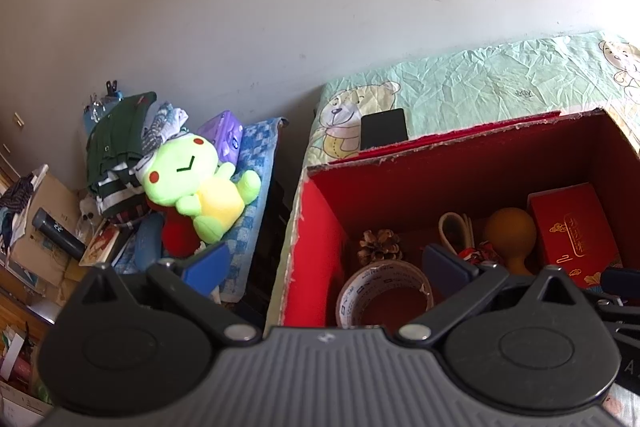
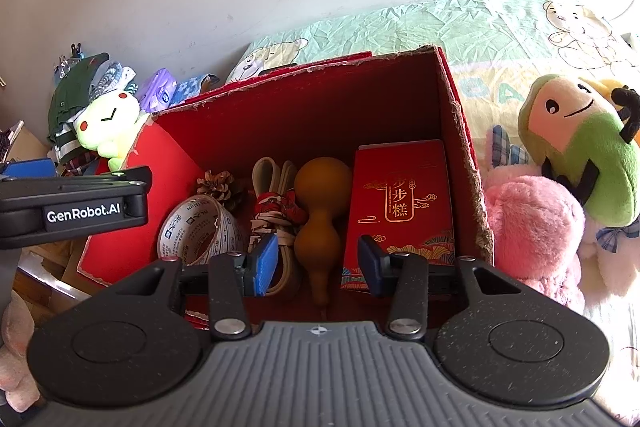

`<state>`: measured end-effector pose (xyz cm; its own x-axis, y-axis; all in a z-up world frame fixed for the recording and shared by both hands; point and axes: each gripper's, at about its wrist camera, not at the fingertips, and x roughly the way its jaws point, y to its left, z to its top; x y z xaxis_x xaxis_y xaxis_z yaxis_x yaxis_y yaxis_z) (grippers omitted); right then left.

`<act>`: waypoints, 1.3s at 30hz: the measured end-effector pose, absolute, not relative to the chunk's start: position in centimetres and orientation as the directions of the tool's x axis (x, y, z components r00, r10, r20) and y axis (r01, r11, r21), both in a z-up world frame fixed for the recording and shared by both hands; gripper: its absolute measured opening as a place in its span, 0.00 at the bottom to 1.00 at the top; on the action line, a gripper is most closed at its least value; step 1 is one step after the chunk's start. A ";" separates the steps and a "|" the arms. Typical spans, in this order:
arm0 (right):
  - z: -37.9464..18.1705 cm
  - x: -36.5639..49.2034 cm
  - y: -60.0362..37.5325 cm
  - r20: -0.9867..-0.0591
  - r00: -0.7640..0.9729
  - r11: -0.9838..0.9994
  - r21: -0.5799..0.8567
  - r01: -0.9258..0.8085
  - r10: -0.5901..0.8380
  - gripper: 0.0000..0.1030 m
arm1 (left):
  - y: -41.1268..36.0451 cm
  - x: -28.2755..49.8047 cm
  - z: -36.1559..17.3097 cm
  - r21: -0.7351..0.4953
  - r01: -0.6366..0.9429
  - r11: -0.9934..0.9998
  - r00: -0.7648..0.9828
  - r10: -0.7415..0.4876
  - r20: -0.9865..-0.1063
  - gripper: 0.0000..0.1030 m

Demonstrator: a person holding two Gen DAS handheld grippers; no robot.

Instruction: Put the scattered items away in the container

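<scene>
An open cardboard box (image 2: 466,131) with a red lining stands on the bed and also shows in the left wrist view (image 1: 320,223). Inside lie a tape roll (image 2: 192,227), a pine cone (image 2: 216,183), a coiled cord (image 2: 276,195), a brown gourd (image 2: 320,203) and a red gift box (image 2: 400,207). My right gripper (image 2: 318,259) is open and empty just above the gourd inside the box. My left gripper (image 1: 328,267) is open and empty, straddling the box's left wall above the tape roll (image 1: 384,291).
A green-and-yellow frog plush (image 1: 196,183) lies on clutter left of the box. A pink plush (image 2: 532,227) and a green plush (image 2: 580,155) lie on the bear-print sheet (image 2: 500,39) to the right. A black phone (image 1: 384,133) lies behind the box.
</scene>
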<state>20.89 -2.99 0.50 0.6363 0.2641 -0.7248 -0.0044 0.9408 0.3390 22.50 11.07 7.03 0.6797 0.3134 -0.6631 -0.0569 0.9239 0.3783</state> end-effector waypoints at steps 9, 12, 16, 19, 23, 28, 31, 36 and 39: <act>0.4 20.9 -2.8 -0.734 0.632 0.944 0.328 0.009 0.249 0.45 | 10.8 22.5 7.1 0.359 -0.044 0.932 0.678 0.292 -0.675 1.00; 0.4 21.0 -2.9 -0.734 0.630 0.942 0.335 0.011 0.253 0.45 | 10.8 22.6 7.0 0.349 -0.038 0.936 0.677 0.281 -0.681 1.00; 0.3 21.0 -3.0 -0.735 0.628 0.940 0.341 0.015 0.257 0.45 | 10.8 22.7 7.0 0.343 -0.030 0.939 0.679 0.272 -0.682 1.00; 0.4 21.0 -3.2 -0.729 0.634 0.935 0.354 0.025 0.259 0.44 | 10.6 22.8 7.0 0.333 -0.017 0.943 0.683 0.254 -0.684 1.00; 0.4 21.0 -3.6 -0.718 0.645 0.922 0.385 0.053 0.263 0.38 | 10.4 22.9 6.8 0.301 0.011 0.954 0.680 0.213 -0.702 1.00; 0.3 21.3 -4.3 -0.711 0.655 0.899 0.424 0.108 0.256 0.27 | 10.2 23.2 6.4 0.260 0.034 0.965 0.665 0.172 -0.727 1.00; 0.2 21.5 -4.4 -0.714 0.656 0.895 0.426 0.132 0.244 0.24 | 10.1 23.5 6.0 0.214 0.052 0.975 0.646 0.131 -0.752 0.99; 0.1 21.9 -4.4 -0.721 0.658 0.895 0.417 0.161 0.217 0.21 | 10.2 24.1 5.1 0.173 0.049 0.984 0.612 0.107 -0.784 0.99; 0.0 22.1 -4.2 -0.726 0.655 0.899 0.406 0.165 0.208 0.21 | 10.5 24.6 4.4 0.151 0.040 0.988 0.590 0.098 -0.802 0.99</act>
<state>22.10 -4.24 -0.01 0.6555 0.2080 -0.7260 0.1651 0.8986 0.4064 24.64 10.53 4.45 0.5897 0.0985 -0.8016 0.0402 0.9877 0.1509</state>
